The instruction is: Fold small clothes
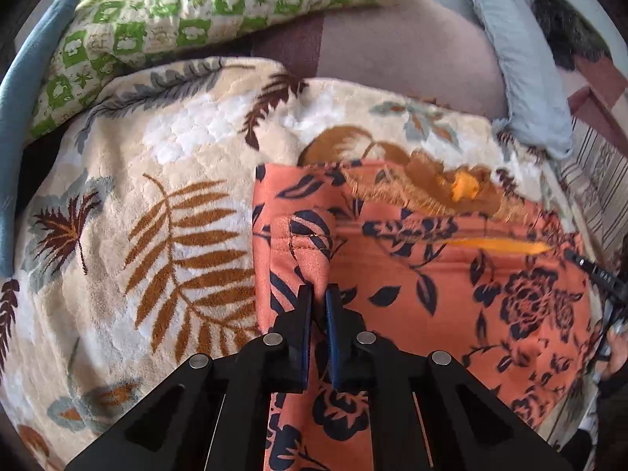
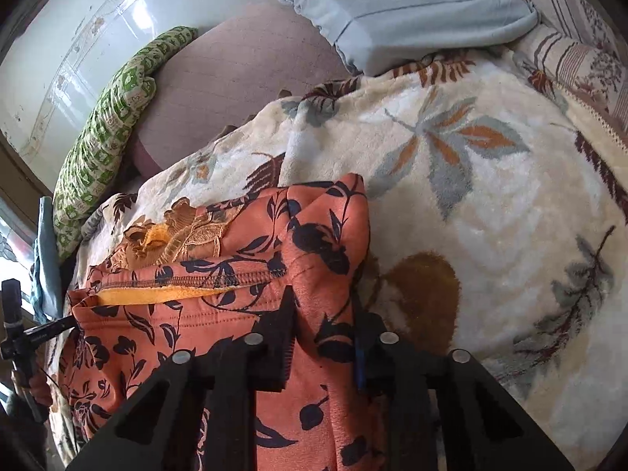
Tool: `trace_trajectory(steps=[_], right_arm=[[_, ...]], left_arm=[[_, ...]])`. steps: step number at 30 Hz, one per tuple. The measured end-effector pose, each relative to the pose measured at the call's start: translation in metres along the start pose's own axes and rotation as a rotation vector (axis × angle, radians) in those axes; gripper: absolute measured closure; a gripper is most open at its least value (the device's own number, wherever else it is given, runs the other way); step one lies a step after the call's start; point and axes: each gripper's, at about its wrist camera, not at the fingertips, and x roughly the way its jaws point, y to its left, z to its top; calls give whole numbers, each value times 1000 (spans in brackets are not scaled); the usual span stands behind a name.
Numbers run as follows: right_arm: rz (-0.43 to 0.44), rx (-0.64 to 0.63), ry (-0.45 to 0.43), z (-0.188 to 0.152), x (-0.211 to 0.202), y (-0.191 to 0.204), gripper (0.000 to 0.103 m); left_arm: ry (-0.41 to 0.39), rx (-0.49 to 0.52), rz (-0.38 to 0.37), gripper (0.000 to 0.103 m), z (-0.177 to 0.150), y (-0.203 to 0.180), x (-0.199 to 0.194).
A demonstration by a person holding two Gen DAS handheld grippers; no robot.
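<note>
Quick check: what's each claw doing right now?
Left claw: shut on the orange floral garment.
Right claw: partly open, garment fold between its fingers; grip cannot be told.

The garment (image 1: pixel 424 274) lies spread on a blanket (image 1: pixel 157 212). In the left wrist view it fills the right half, with bare blanket to its left; a pillow (image 1: pixel 204 11) lies behind the blanket, and a folded cloth (image 1: pixel 526 66) behind on the right. The left gripper (image 1: pixel 318 294) sits at the garment's left edge, the right gripper (image 2: pixel 324 306) at its opposite edge, probably over a fold.
</note>
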Motion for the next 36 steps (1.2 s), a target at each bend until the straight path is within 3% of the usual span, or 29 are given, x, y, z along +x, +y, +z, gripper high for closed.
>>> trace_trajectory(steps=[2, 4, 6, 9, 12, 14, 17, 19, 20, 21, 22, 23, 28, 32, 36], right_arm=[[40, 1, -52, 8, -15, 5, 87], [72, 26, -85, 15, -22, 5, 87], [56, 43, -56, 16, -15, 3, 86], [44, 53, 8, 7, -2, -6, 81], [95, 106, -2, 4, -1, -20, 74], [129, 127, -17, 5, -2, -24, 70], [153, 117, 15, 8, 7, -21, 65], [116, 68, 27, 9, 13, -13, 64], [94, 41, 25, 10, 15, -10, 64], [49, 14, 24, 11, 17, -7, 74], [5, -4, 20, 11, 16, -4, 80], [-16, -8, 5, 12, 11, -1, 80], [-4, -53, -89, 21, -30, 10, 94], [67, -57, -90, 39, -37, 19, 95], [124, 32, -182, 60, -45, 8, 95]], left_arm=[[-82, -36, -36, 99, 6, 0, -19], [-107, -59, -35, 99, 13, 3, -24], [-77, -79, -17, 99, 17, 9, -16], [-13, -133, -72, 98, 12, 26, -4], [50, -126, -86, 86, 14, 33, 8], [79, -108, -73, 66, 15, 32, 15], [100, -47, -66, 58, 15, 20, 21], [108, -28, -59, 56, 14, 12, 24], [111, -24, -43, 56, 13, 7, 26], [114, -10, 0, 60, 14, 2, 30], [108, 1, 29, 84, 14, -3, 29], [105, 0, 33, 96, 13, -6, 26], [-18, -46, -10, 96, 11, -7, -12], [-68, -108, -21, 97, 19, -1, -27], [-145, -170, -27, 97, 32, 13, -37]])
